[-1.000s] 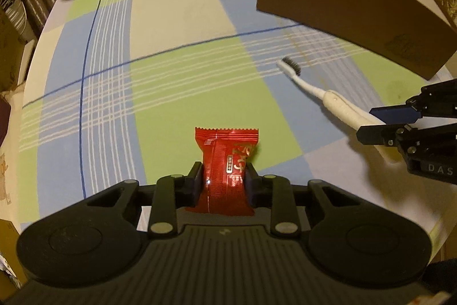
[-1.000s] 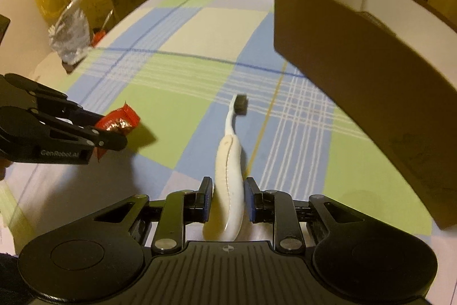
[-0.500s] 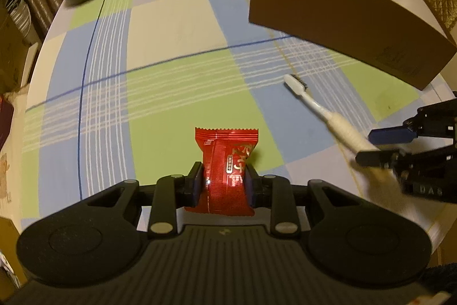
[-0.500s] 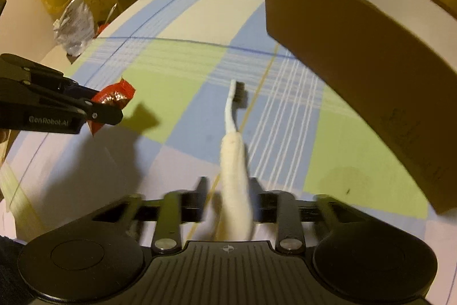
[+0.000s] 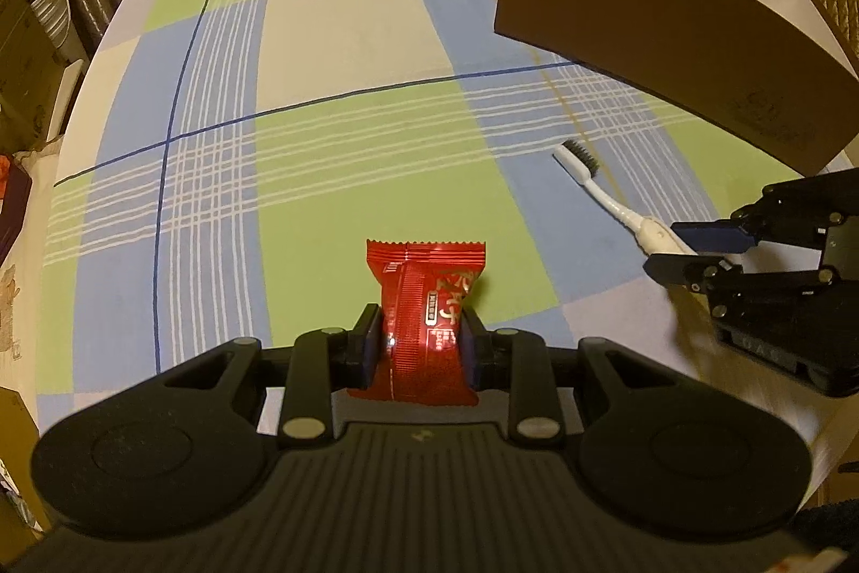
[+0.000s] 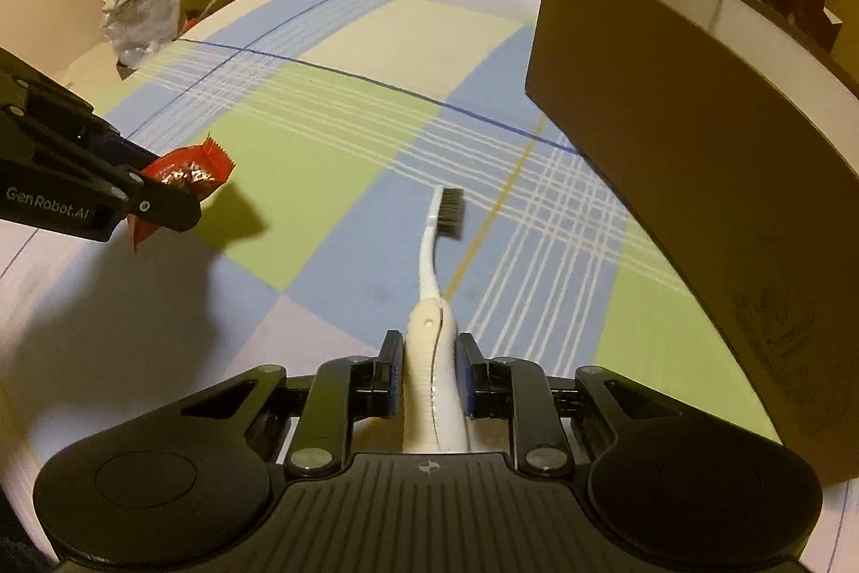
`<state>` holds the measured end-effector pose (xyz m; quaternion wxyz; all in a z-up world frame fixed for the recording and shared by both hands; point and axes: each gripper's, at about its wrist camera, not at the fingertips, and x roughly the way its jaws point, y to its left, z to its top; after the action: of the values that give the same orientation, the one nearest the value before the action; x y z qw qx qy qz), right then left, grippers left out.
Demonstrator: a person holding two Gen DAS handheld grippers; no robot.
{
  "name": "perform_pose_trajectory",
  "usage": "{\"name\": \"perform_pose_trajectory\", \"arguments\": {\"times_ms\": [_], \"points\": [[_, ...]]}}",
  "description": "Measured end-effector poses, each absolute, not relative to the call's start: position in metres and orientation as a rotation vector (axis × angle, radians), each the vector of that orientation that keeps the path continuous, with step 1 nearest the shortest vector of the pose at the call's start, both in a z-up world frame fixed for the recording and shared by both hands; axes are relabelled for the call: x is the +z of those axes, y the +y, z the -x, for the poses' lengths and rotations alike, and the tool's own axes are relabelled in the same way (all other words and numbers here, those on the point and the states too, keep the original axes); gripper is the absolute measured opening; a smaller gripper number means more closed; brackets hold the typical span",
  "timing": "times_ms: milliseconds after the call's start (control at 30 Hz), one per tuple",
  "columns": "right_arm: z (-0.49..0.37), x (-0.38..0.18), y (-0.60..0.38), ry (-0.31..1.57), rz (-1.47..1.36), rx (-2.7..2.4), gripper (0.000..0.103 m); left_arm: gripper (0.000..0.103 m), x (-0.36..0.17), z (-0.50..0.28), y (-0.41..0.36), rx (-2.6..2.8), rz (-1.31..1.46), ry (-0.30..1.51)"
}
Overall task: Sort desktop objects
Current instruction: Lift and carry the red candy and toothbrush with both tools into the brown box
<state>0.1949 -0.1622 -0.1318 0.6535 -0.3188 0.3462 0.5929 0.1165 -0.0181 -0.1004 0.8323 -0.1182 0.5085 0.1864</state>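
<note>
Toothbrush (image 6: 432, 358) raised off tablecloth (image 6: 343, 100) since earlier.

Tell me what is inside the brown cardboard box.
Only the white inner walls of the box show near its rim. Its tall brown side hides the floor, so any contents cannot be seen.

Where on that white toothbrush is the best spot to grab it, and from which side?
The thick handle end of the toothbrush, from behind along its length, as the right tool does now. The handle is wide and ribbed; the neck is thin and curved, and the bristles point away toward the cardboard box.
</note>
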Motion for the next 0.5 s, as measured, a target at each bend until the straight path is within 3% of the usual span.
{"name": "perform_pose_trajectory", "arguments": {"times_ms": [500], "points": [[-0.227,-0.085,-0.190,0.868,0.438,1.303,0.017,0.025,-0.071,-0.144,-0.030,0.328,0.187,1.008]]}}
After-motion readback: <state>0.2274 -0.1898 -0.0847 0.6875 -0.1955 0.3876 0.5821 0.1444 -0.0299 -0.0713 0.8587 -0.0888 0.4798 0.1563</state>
